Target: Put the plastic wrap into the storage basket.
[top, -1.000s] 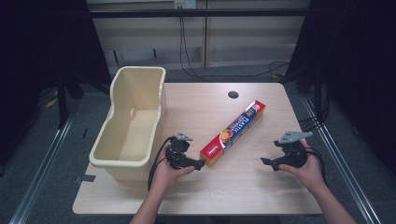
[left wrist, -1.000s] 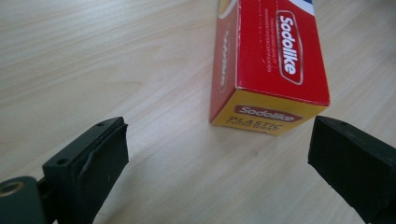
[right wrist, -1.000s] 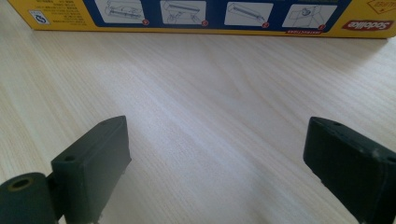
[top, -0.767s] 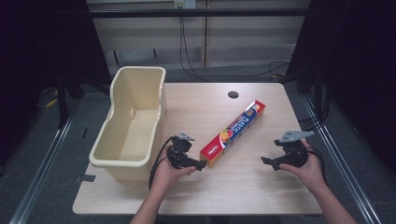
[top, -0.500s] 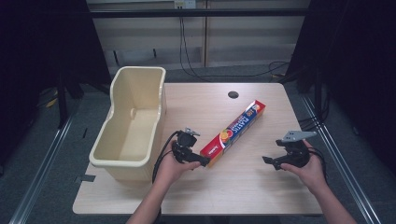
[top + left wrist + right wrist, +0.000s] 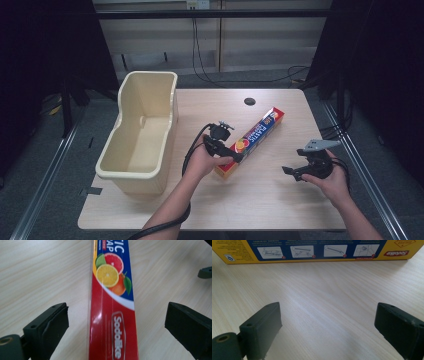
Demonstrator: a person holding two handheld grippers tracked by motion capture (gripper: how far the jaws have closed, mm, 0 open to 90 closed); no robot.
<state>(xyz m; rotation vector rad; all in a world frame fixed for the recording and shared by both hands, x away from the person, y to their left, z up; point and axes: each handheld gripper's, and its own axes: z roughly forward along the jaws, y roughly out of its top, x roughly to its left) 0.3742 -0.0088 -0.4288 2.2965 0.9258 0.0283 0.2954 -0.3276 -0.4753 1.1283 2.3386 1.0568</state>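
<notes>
The left gripper (image 6: 231, 151) hangs over the near end of the plastic wrap box (image 6: 256, 137), its jaws spread wide with the box running straight ahead between them, neither jaw touching it. The box lies flat on the wooden table (image 6: 260, 200). The right gripper (image 6: 294, 171), also spread and holding nothing, sits well apart, the box's yellow side face (image 6: 312, 251) lying crosswise ahead of it.

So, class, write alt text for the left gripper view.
A long red and blue plastic wrap box printed with citrus fruit lies on a pale wooden table, between the open black jaws of the left gripper, which do not touch it.
</notes>
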